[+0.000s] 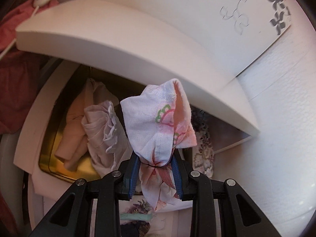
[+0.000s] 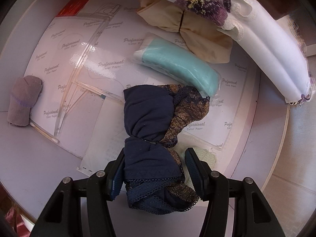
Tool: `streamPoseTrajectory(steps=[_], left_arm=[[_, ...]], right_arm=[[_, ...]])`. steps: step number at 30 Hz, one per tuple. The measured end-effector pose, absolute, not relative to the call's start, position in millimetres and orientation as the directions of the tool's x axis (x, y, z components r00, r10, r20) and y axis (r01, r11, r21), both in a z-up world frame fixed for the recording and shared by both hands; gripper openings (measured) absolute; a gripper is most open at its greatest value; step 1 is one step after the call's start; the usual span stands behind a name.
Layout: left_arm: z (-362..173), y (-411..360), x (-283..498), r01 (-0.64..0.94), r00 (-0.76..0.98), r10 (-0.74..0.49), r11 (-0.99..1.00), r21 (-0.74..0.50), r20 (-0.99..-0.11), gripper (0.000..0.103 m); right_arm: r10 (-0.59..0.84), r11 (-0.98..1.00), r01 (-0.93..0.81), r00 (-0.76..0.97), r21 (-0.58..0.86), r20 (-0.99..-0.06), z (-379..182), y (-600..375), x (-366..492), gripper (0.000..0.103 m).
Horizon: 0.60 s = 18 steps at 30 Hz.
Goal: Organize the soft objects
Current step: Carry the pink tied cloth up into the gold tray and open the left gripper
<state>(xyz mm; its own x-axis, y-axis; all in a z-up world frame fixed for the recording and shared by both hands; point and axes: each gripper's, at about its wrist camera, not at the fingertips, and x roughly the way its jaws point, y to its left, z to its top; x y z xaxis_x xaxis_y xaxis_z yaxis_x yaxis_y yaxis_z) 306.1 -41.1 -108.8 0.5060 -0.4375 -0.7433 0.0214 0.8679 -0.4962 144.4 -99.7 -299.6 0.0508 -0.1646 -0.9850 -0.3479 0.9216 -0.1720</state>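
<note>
My left gripper [image 1: 155,164] is pinching a tied white-pink floral bundle [image 1: 158,122], held up in front of the open white box [image 1: 29,122] w/ folded cloths [image 1: 100,130] inside. Right gripper [image 2: 155,169] points down at the round table [image 2: 29,158], jaws either side of the navy lace bundle [image 2: 150,130]: left pad touches, right pad looks apart, so not clamped. Teal packet [image 2: 177,67] lies just beyond.

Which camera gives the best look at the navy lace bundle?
The right wrist view: the navy lace bundle fills its centre, between the right tool's fingers. The left wrist view shows only a dark scrap at its bottom edge, maybe the same bundle.
</note>
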Motion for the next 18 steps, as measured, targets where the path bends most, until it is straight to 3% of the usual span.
streamPoseTrajectory(steps=[10, 18], left_arm=[[-140.6, -64.4, 343.8, 0.025, 0.471, -0.369, 0.913, -0.406, -0.801, 0.031], [-131.4, -48.7, 339.6, 0.018, 0.501, -0.396, 0.894, -0.449, -0.769, 0.045]], right_arm=[[-0.166, 0.921, -0.348, 0.050, -0.173, -0.985, -299.0, -99.1, 144.5, 0.058], [-0.170, 0.920, -0.350, 0.052, -0.178, -0.984, -298.7, -97.3, 143.2, 0.058]])
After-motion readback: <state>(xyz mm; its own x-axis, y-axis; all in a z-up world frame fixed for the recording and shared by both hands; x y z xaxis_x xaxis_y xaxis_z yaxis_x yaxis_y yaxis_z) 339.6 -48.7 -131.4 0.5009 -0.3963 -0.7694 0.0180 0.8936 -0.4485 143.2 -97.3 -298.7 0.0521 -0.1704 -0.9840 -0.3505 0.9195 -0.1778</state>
